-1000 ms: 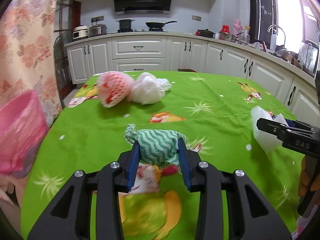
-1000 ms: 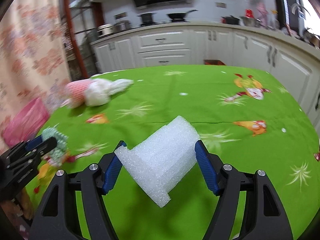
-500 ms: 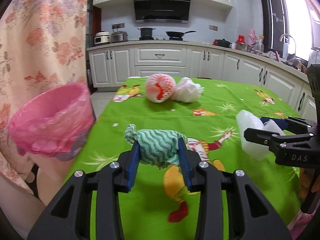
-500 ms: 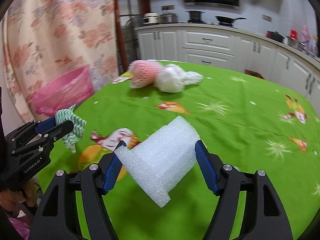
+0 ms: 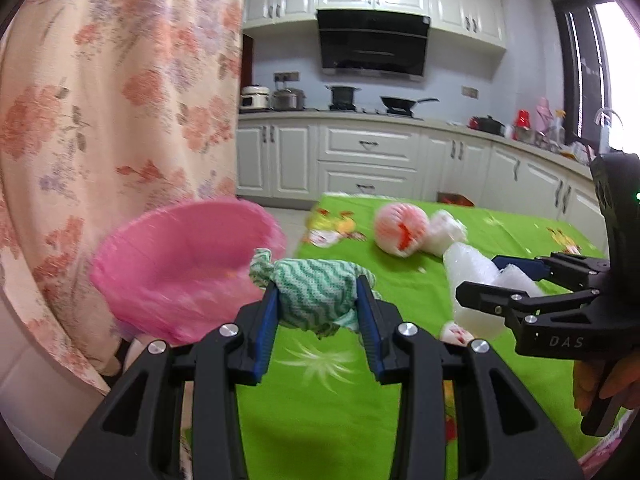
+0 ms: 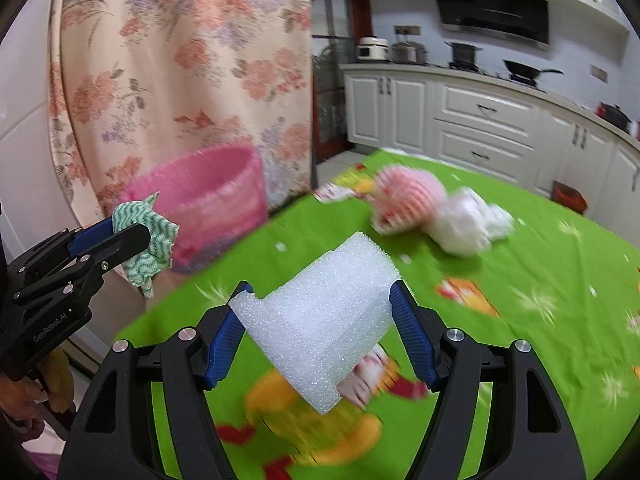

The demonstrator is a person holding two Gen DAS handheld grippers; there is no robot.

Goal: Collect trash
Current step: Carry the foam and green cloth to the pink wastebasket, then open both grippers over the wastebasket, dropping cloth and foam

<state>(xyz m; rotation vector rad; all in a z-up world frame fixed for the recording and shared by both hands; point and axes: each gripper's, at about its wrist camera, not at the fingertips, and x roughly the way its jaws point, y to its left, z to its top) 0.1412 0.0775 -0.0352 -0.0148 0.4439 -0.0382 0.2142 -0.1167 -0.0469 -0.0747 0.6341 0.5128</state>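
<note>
Beside pink bin [image 5: 184,264] | left gripper [image 5: 318,300] clamps cloth [image 5: 316,294] (crumpled) | right gripper [image 6: 320,320] pinches foam [image 6: 320,320]

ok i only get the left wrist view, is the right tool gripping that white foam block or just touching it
observer: gripping, both blue pads of the right tool press opposite sides of the white foam block
operator: any of my cloth hanging loose
observer: yes, a tail of the green-and-white zigzag cloth droops below the left tool
operator: over the bin yet
observer: not clearly, the cloth shows against the pink bag-lined bin outer wall, below its rim
</note>
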